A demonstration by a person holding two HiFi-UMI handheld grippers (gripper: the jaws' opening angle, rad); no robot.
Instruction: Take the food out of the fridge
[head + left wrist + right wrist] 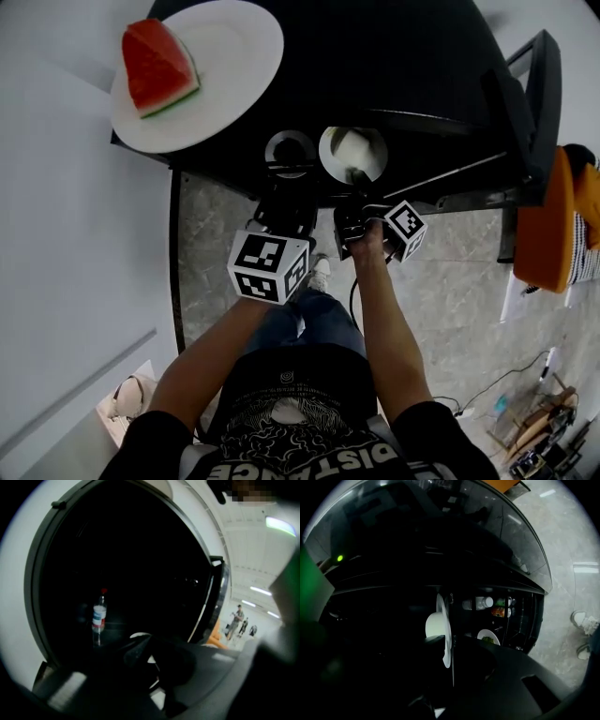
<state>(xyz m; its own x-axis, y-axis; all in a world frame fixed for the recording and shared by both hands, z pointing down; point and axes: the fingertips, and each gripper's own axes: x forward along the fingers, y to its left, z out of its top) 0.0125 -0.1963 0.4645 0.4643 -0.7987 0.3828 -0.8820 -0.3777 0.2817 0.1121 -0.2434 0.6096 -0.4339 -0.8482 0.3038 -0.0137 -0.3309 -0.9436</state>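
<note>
Gripping small plate [330, 150] rim in right gripper [447, 654] fingers, 12 o'clock at black table [403, 56] edge. Pressed together, empty: left gripper [149, 652] fingers. At 11 o'clock, watermelon [157, 66] on big plate [234, 52]; grey stone floor [450, 291], orange chair [548, 225] at 3 o'clock.

Large open indoor hall, test-lab type, not a home kitchen: black fridge [394, 56] free-standing on polished grey stone floor [450, 291]; orange seat [553, 225] just beside it; loose cables [487, 394] nearby; ceiling strip lights [258, 590]; people [237, 618] standing well beyond.

Left tool [146, 649] is blurred; its grip unclear
</note>
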